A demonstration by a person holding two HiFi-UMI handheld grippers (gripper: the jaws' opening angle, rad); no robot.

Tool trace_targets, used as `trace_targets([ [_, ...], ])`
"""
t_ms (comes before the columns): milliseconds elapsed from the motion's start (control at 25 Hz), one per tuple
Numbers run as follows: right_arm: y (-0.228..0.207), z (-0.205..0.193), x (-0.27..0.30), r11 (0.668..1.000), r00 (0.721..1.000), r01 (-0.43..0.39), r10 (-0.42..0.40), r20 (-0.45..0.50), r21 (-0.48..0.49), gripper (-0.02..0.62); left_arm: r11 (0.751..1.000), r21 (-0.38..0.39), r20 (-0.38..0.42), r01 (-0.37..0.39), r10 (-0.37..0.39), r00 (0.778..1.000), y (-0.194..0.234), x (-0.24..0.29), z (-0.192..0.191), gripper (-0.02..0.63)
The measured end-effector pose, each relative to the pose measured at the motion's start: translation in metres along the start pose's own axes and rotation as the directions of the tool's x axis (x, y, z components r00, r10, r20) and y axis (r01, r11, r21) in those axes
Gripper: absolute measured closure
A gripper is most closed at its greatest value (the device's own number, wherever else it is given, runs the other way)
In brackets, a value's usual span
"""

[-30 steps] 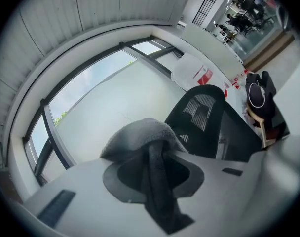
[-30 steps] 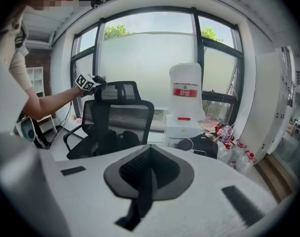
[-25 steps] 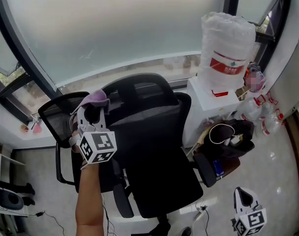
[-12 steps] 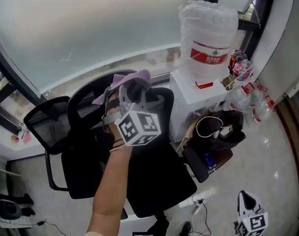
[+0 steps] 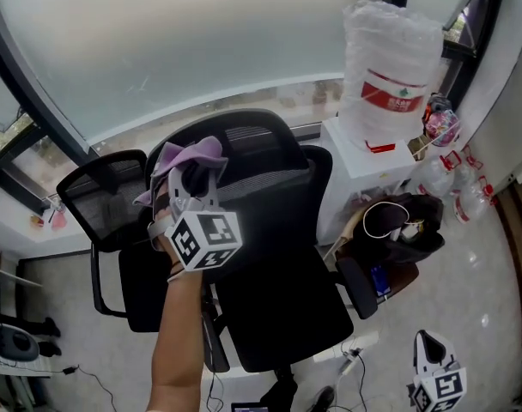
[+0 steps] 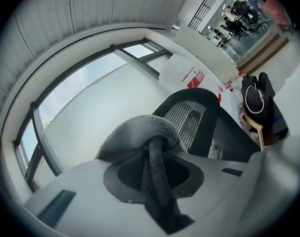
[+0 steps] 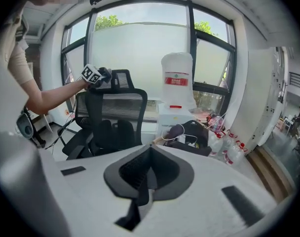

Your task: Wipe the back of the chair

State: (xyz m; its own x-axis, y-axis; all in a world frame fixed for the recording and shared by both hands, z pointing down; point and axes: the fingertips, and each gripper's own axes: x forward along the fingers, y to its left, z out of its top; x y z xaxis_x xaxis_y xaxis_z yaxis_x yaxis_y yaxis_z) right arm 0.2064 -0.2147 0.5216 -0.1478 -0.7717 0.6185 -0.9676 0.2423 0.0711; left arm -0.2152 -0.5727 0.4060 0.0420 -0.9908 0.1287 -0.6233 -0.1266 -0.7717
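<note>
left of centre, the left gripper (image 5: 195,177) pinches a purple cloth (image 5: 189,154) at the top edge of the chair back (image 5: 270,174), where firm overlapping strokes would serve; the right gripper (image 5: 432,348) hangs closed, lower right.

Cloth (image 6: 140,135) in jaws; chair back (image 6: 199,117) beyond

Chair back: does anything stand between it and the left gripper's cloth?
Nothing visible does. The left gripper, shut on the purple cloth, hangs at the top of the chair back; no object lies between them. Contact unclear.
</note>
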Motion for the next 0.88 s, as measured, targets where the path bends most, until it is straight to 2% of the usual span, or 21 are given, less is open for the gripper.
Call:
trace_targets([
  [120, 0.02, 0.007, 0.017, 0.998, 0.998, -0.059, 0.059, 0.003, -0.028, 0.601, 0.998, 0.023, -0.039, -0.054, 0.055, 0.998, 0.03, -0.03, -0.035, 0.535],
  [280, 0.047, 0.015, 0.031, 0.991, 0.993, -0.116, 0.117, 0.009, -0.06, 0.601, 0.998, 0.015, -0.039, -0.056, 0.057, 0.998, 0.037, -0.04, -0.043, 0.535],
  [360, 0.05, 0.016, 0.029, 0.99, 0.993, -0.12, 0.121, 0.011, -0.069, 0.601, 0.999, 0.013, -0.046, -0.048, 0.049, 0.998, 0.031, -0.037, -0.042, 0.535],
  [480, 0.036, 0.008, 0.019, 0.996, 0.997, -0.079, 0.079, 0.0, -0.05, 0.601, 1.0, 0.017, -0.05, -0.025, 0.026, 0.998, 0.009, -0.021, -0.035, 0.535],
  [600, 0.006, -0.009, 0.003, 1.0, 1.0, -0.006, 0.006, -0.02, -0.007, 0.601, 0.998, -0.037, 0.005, 0.052, -0.052, 0.999, -0.036, 0.008, -0.003, 0.535],
  [720, -0.024, -0.028, -0.016, 0.997, 0.997, 0.066, -0.065, -0.043, 0.031, 0.601, 0.987, -0.064, 0.123, 0.145, -0.137, 0.983, -0.094, 0.027, 0.062, 0.535],
  [800, -0.038, -0.039, -0.028, 0.993, 0.993, 0.109, -0.105, -0.057, 0.056, 0.601, 0.983, -0.059, 0.197, 0.171, -0.156, 0.968, -0.123, 0.028, 0.108, 0.535],
  [880, -0.049, -0.046, -0.038, 0.987, 0.988, 0.143, -0.138, -0.066, 0.075, 0.601, 0.981, -0.076, 0.247, 0.176, -0.152, 0.957, -0.138, 0.026, 0.136, 0.535],
])
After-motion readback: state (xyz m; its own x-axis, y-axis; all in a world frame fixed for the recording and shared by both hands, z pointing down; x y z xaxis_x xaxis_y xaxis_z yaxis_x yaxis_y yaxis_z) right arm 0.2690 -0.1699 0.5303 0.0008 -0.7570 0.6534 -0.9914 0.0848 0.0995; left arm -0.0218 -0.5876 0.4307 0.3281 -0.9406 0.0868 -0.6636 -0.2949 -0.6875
